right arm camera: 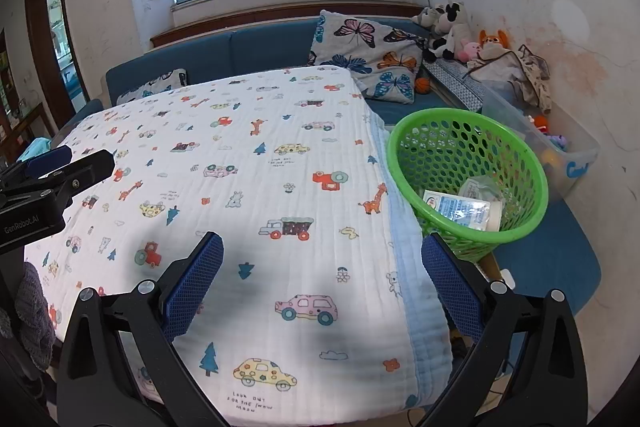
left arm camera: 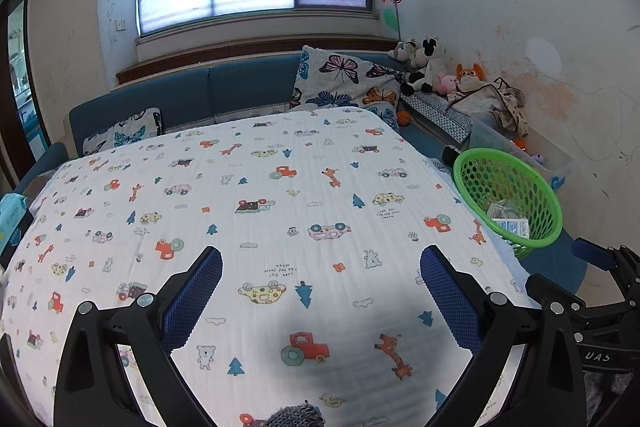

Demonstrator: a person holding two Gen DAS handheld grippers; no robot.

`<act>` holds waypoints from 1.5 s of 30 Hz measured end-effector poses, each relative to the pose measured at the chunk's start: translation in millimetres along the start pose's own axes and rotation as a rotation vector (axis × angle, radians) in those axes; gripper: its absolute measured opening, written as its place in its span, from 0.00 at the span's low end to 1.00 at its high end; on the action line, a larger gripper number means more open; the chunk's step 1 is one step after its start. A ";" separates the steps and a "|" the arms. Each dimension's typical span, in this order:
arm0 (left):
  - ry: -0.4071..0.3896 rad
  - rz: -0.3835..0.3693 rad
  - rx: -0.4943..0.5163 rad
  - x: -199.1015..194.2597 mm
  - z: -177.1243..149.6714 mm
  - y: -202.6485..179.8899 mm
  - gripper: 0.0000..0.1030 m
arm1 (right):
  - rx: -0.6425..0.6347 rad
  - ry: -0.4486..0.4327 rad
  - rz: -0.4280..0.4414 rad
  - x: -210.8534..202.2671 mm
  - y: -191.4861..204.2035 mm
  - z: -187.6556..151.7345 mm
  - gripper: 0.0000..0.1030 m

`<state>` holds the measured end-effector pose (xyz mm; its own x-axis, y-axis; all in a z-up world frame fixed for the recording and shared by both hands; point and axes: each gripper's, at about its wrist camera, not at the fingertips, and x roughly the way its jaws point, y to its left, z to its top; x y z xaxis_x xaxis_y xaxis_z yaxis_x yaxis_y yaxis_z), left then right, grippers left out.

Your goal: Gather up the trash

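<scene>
Left wrist view looks across a surface draped in a white blanket (left arm camera: pixel 280 187) printed with cars, giraffes and trees; whether a counter or a bed lies beneath cannot be told, since the cloth covers it all. The left gripper (left arm camera: pixel 320 291) hangs over the near part of the blanket, its blue-padded fingers (left arm camera: pixel 196 299) spread wide and holding nothing. Off the blanket's right edge a green basket (left arm camera: pixel 536 183) tilts toward the camera; the trash (left arm camera: pixel 508 221) inside shows only as crumpled wrappers, partly hidden by the rim. The right gripper (left arm camera: pixel 600 287) enters at the right edge, cut off by the frame. A blue wipes pack (left arm camera: pixel 12 219) is clipped at the left edge. Beyond lie a blue sofa (left arm camera: pixel 224 87), a butterfly pillow (left arm camera: pixel 348 79) and plush toys (left arm camera: pixel 424 63).

Right wrist view brings the green basket (right arm camera: pixel 404 155) closer, just beside the blanket's (right arm camera: pixel 260 187) light-blue right border. Here the trash (right arm camera: pixel 464 207) reads more clearly: a printed plastic packet and a clear wrapper lying on the basket's bottom, though the print is too small to read. The right gripper (right arm camera: pixel 322 287) has its fingers (right arm camera: pixel 452 287) released wide, empty, over the blanket's near right corner. The left gripper (right arm camera: pixel 60 171) pokes in from the left, only partly seen. A clear storage bin (right arm camera: pixel 572 155) stands behind the basket against the wall.
</scene>
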<state>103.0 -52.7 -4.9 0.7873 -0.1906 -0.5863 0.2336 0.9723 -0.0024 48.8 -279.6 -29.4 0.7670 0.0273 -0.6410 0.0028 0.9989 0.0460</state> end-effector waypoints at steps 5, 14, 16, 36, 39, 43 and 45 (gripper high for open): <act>0.003 0.000 -0.001 0.9 -0.8 0.8 0.93 | -0.001 0.001 0.000 0.1 0.4 -0.4 0.96; 0.003 0.001 -0.003 1.5 -3.3 1.4 0.93 | -0.003 0.006 0.004 1.3 1.7 -1.5 0.96; 0.003 -0.001 -0.005 1.5 -3.1 1.5 0.93 | -0.004 0.009 0.004 1.8 1.1 -2.3 0.96; -0.029 0.021 -0.007 -4.7 -5.6 0.6 0.93 | -0.005 0.008 0.011 2.2 -0.3 -4.1 0.96; -0.027 0.025 -0.007 -4.5 -4.1 1.0 0.93 | -0.004 0.009 0.011 2.5 -0.5 -4.0 0.96; -0.017 0.026 -0.010 -3.5 -4.1 0.8 0.93 | 0.000 0.007 0.010 1.4 -1.3 -2.2 0.96; -0.015 0.024 -0.009 -3.5 -4.2 0.3 0.93 | 0.000 0.008 0.009 1.1 -1.6 -2.0 0.96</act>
<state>97.9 -51.1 -6.3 0.8013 -0.1693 -0.5738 0.2095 0.9778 0.0040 48.4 -281.2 -31.6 0.7618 0.0369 -0.6468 -0.0043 0.9986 0.0519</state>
